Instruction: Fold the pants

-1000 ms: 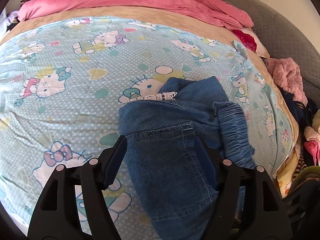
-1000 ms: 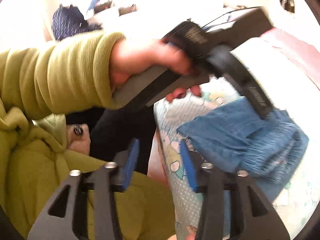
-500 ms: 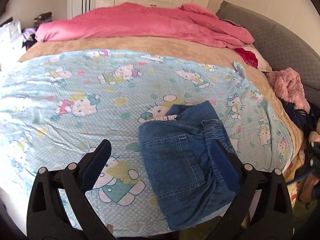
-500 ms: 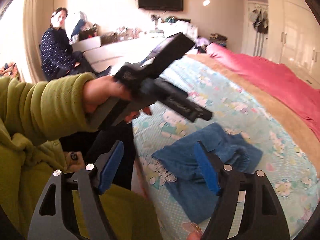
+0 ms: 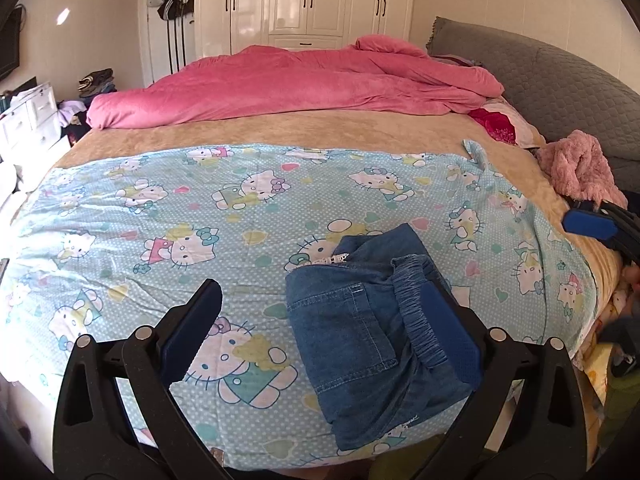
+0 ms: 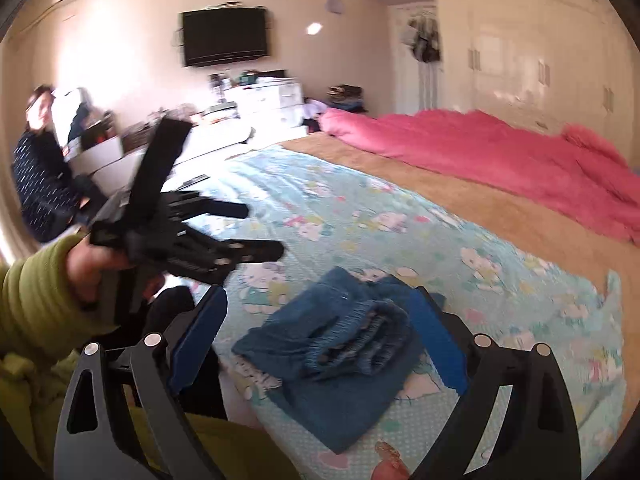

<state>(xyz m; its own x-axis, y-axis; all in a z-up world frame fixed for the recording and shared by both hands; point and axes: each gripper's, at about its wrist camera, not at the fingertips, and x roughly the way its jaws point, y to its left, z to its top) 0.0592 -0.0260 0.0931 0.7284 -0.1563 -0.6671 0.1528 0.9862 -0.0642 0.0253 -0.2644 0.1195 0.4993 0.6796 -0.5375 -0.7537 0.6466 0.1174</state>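
Note:
The blue denim pants (image 5: 368,332) lie folded in a small bundle near the front edge of the Hello Kitty sheet (image 5: 200,216); they also show in the right wrist view (image 6: 332,348). My left gripper (image 5: 320,332) is open and empty, held above and in front of the bundle. My right gripper (image 6: 316,340) is open and empty, raised above the pants from the bed's side. The left gripper also shows in the right wrist view (image 6: 256,232), held in a hand with a green sleeve. One blue pad of the right gripper shows at the right edge of the left wrist view (image 5: 592,226).
A pink duvet (image 5: 300,80) lies piled at the far side of the bed. A pink fluffy garment (image 5: 580,168) and other clothes lie by the grey headboard (image 5: 560,76). A seated person (image 6: 36,168) and white drawers (image 6: 264,96) are across the room.
Both grippers have lifted up and away from the pants and opened wider. The folded bundle stays on the sheet.

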